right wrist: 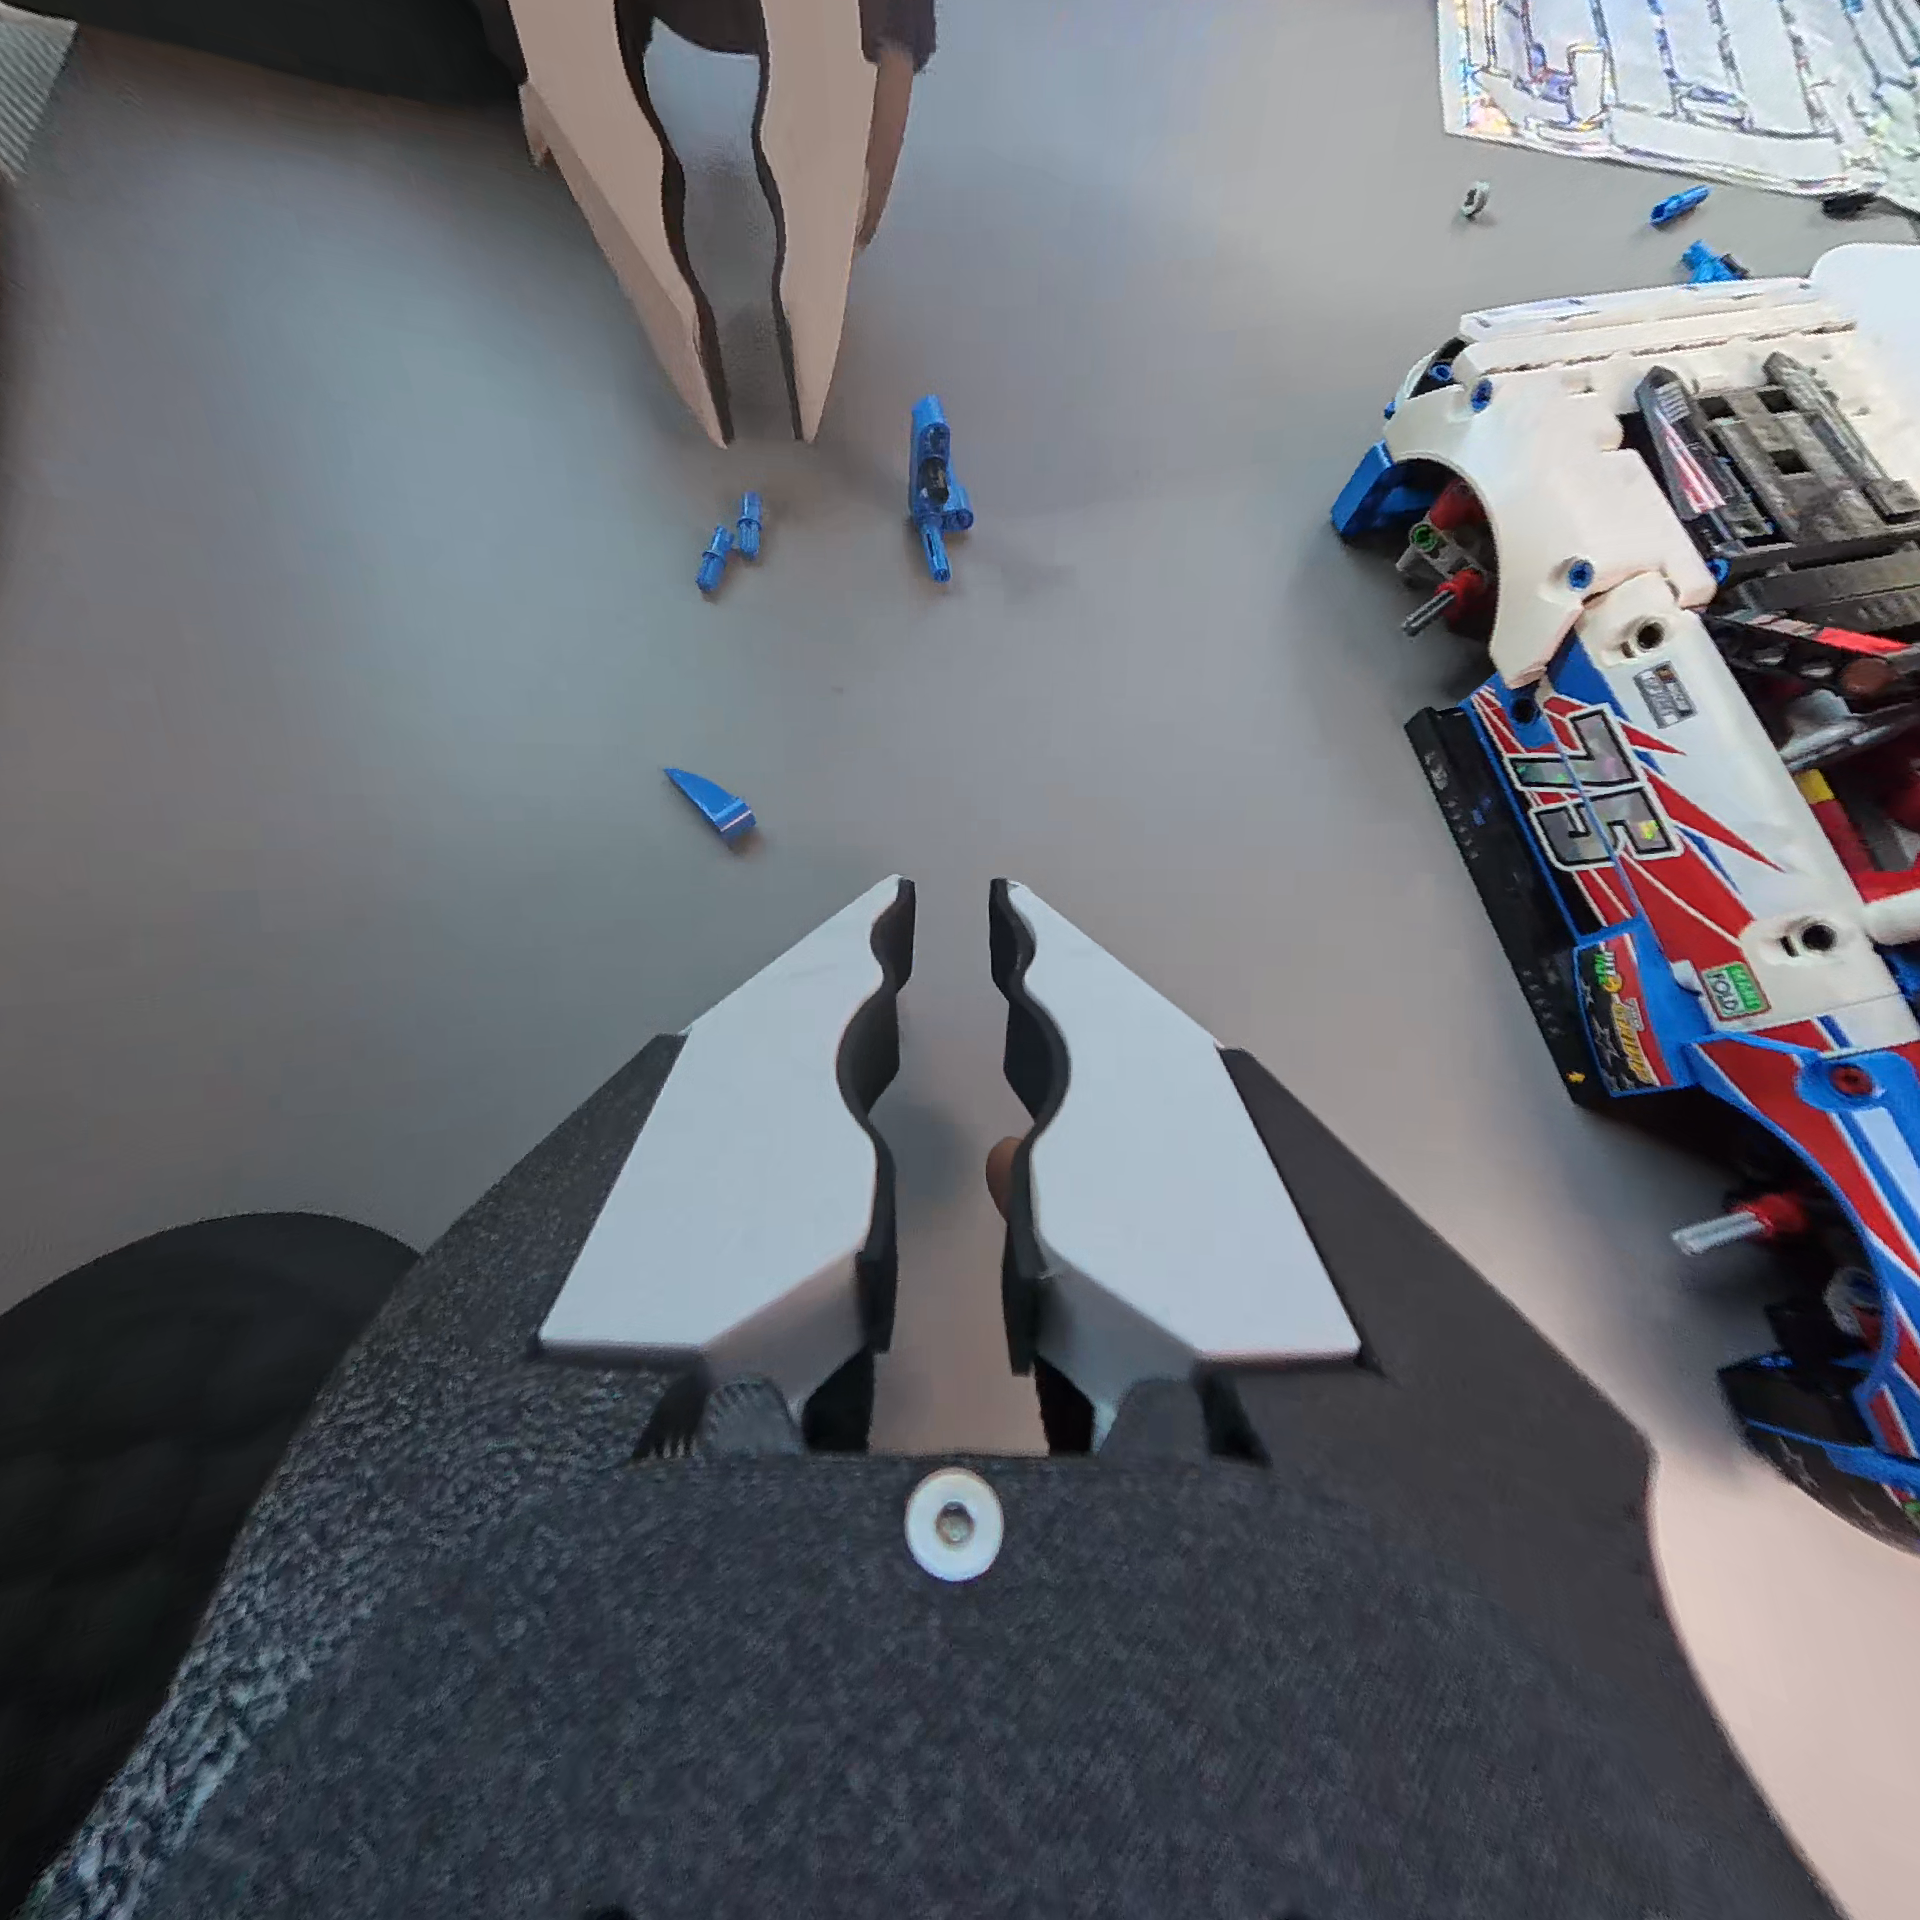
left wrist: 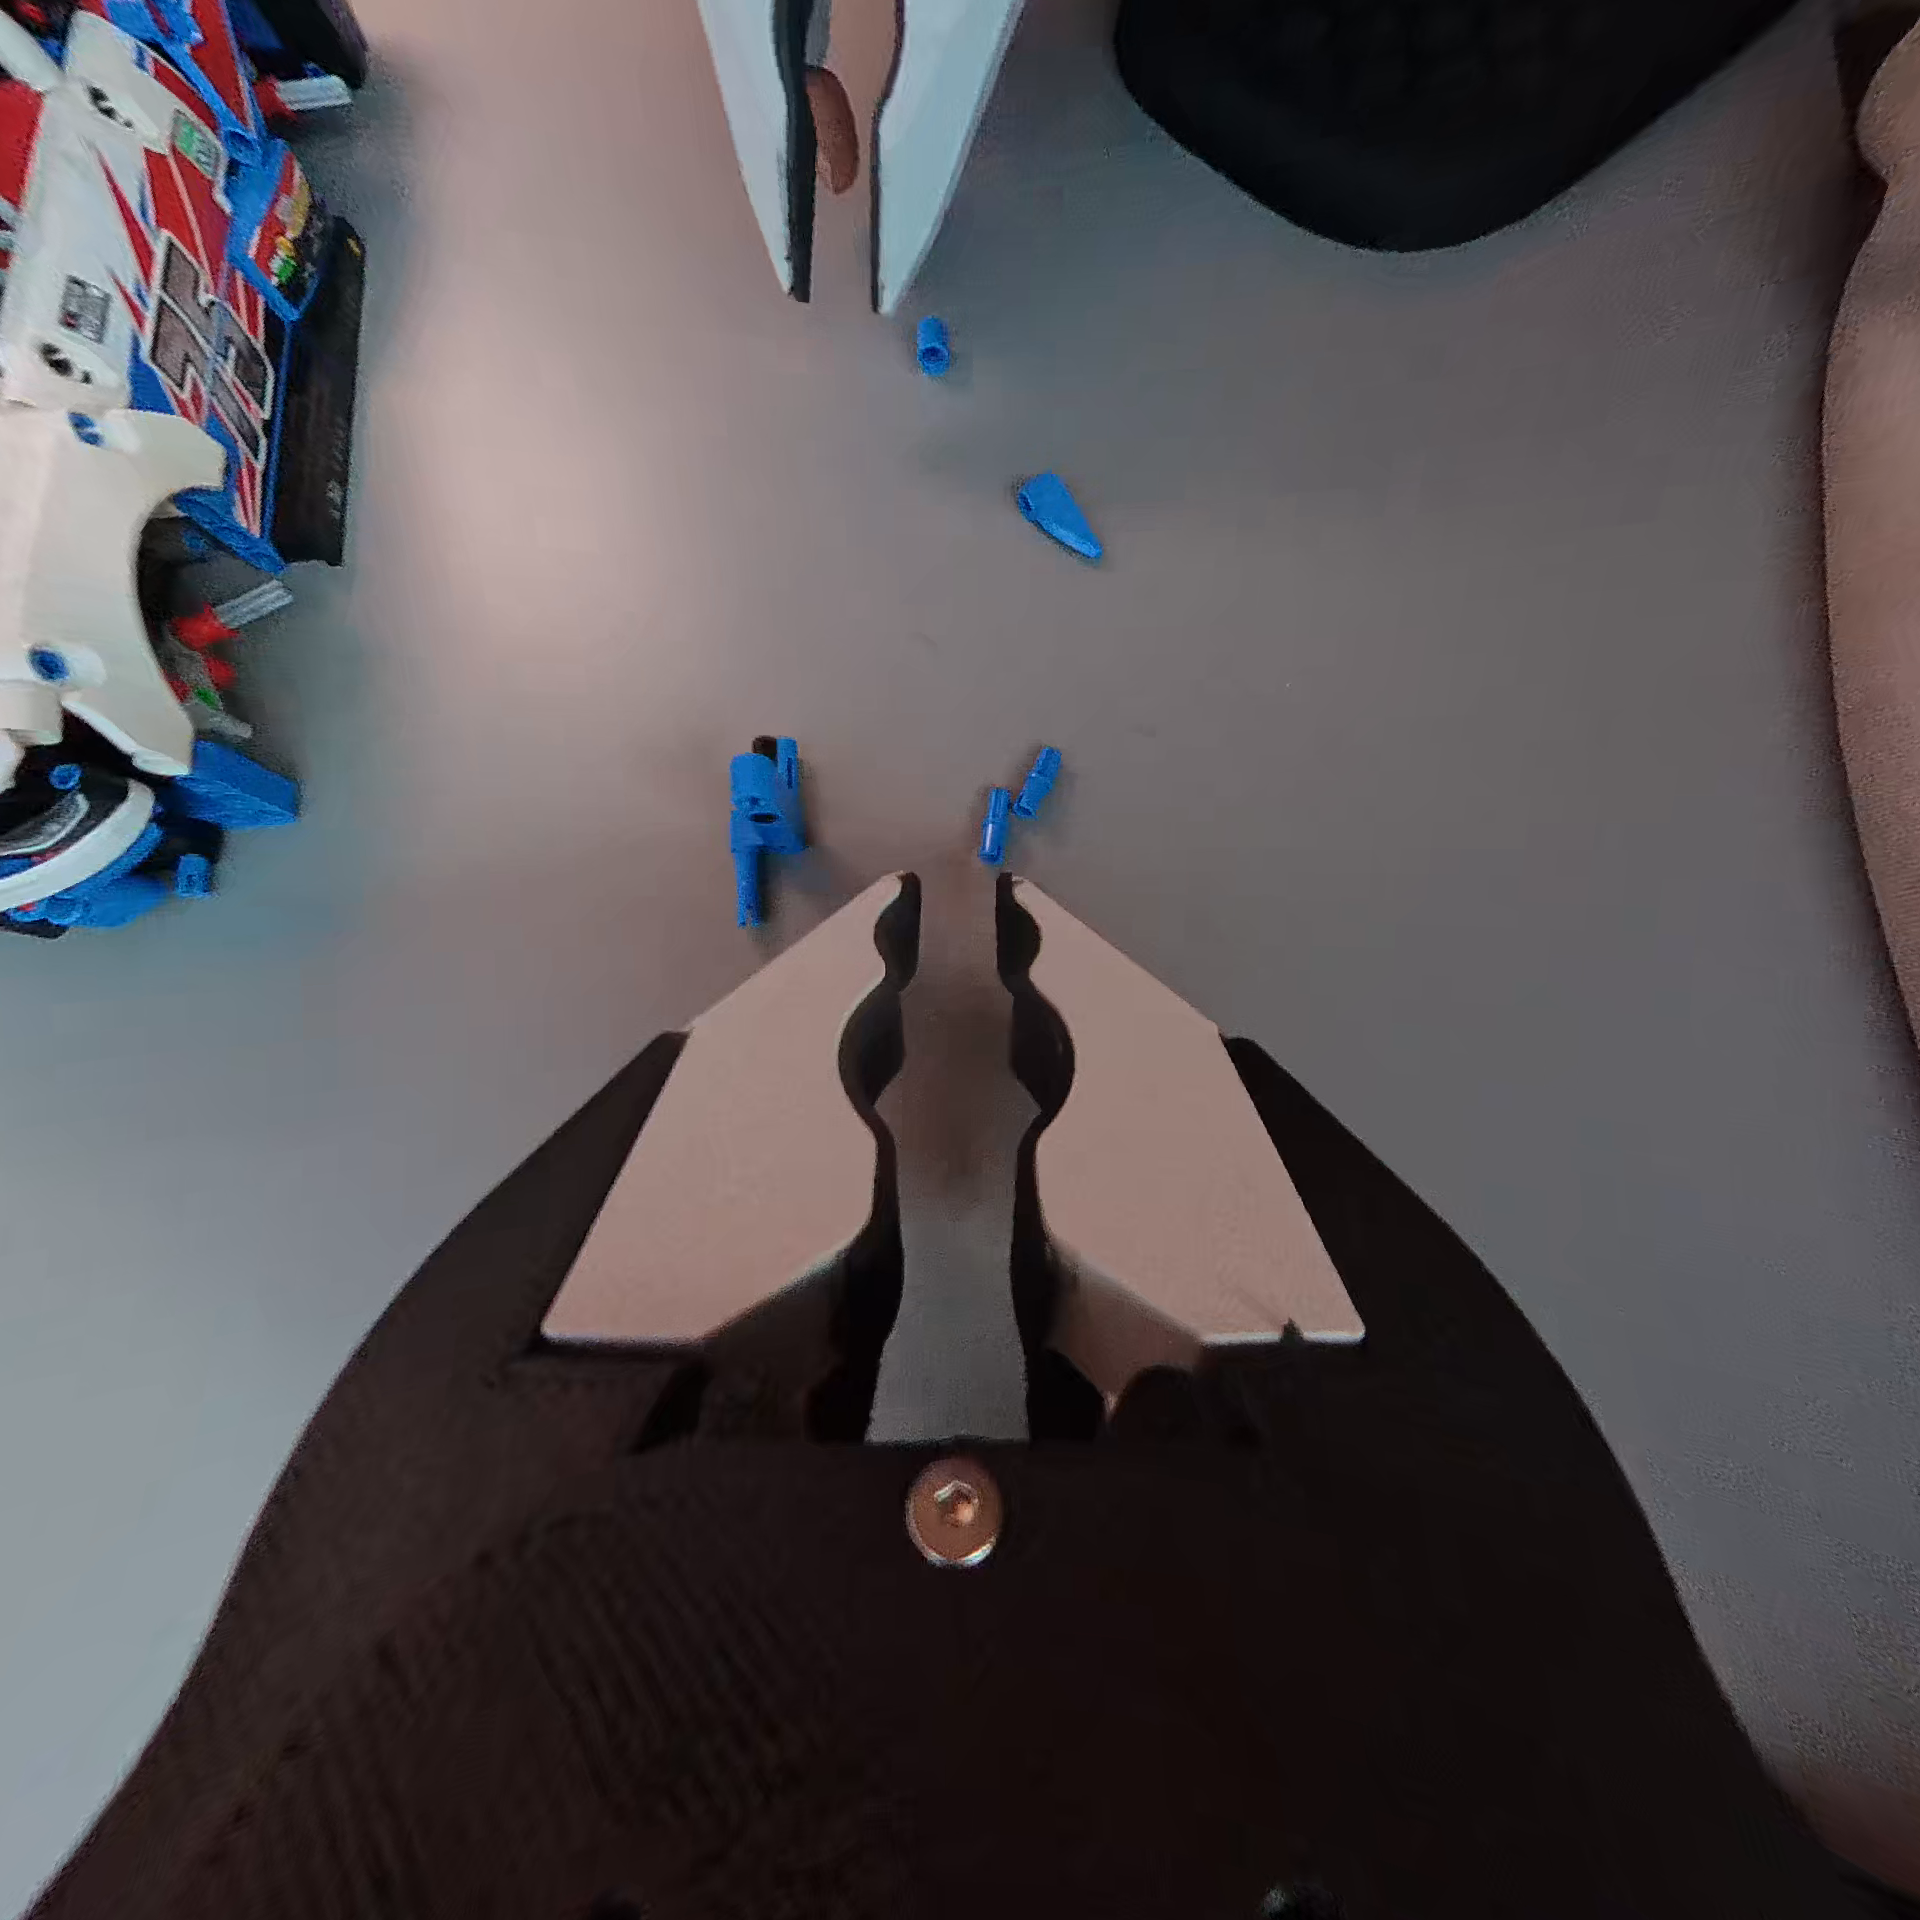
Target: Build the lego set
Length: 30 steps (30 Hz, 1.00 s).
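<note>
A partly built red, white and blue lego car [left wrist: 135,416] lies at the left of the grey table; it also shows in the right wrist view [right wrist: 1662,779]. Loose blue parts lie between the grippers: a connector assembly [left wrist: 764,821] [right wrist: 938,488], two pins [left wrist: 1018,800] [right wrist: 727,540], a curved wedge [left wrist: 1060,514] [right wrist: 712,805] and a short pin [left wrist: 933,345]. My left gripper [left wrist: 954,883] [right wrist: 764,436] is narrowly open and empty, its tips just short of the two pins. My right gripper [right wrist: 951,888] [left wrist: 836,301] is narrowly open and empty, facing it, near the short pin.
An instruction booklet [right wrist: 1683,73] lies beyond the car, with a small grey part [right wrist: 1475,197] and blue parts [right wrist: 1678,205] beside it. A black rounded object [left wrist: 1403,125] [right wrist: 156,1403] sits by the right gripper. A person's arm [left wrist: 1881,727] lies along the right edge.
</note>
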Each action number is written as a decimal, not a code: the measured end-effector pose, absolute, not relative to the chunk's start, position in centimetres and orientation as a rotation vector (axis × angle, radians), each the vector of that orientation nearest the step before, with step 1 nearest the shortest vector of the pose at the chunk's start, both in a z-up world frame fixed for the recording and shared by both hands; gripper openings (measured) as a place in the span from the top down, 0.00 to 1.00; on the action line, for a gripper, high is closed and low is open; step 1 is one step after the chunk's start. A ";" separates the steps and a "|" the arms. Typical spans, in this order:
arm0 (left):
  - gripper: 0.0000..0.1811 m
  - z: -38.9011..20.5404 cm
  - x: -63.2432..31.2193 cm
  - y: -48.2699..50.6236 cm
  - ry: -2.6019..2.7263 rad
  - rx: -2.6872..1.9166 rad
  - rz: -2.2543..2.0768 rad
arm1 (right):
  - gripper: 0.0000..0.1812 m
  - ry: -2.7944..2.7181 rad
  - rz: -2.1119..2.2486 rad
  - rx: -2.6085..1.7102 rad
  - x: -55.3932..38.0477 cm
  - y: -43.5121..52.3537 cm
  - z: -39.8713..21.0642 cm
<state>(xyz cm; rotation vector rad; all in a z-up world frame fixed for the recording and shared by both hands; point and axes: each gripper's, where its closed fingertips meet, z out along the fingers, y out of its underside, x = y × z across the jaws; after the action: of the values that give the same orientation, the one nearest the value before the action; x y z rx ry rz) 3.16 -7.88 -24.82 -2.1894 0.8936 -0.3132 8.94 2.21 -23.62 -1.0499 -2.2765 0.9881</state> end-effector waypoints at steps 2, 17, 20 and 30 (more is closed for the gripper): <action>0.93 -25.1 3.7 -7.8 0.905 -2.184 -0.318 | 0.94 -2.269 0.987 -1.025 8.7 1.8 -23.6; 0.99 -21.0 4.3 -5.8 0.620 -1.972 -0.579 | 0.95 -1.976 1.307 -0.896 6.5 -2.5 -18.0; 0.99 -16.4 4.4 -5.7 0.461 -1.718 -0.791 | 0.93 -1.836 1.407 -0.868 6.0 -3.8 -15.7; 0.99 -12.5 6.2 -5.2 0.347 -1.453 -1.020 | 0.99 -1.587 1.672 -0.928 5.4 -5.4 -12.2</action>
<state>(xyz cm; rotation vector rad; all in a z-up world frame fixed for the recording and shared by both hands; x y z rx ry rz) 6.22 -5.18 -12.51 -1.4535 0.3467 -1.0203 5.43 -5.36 -12.19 -0.9281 -1.5868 1.6723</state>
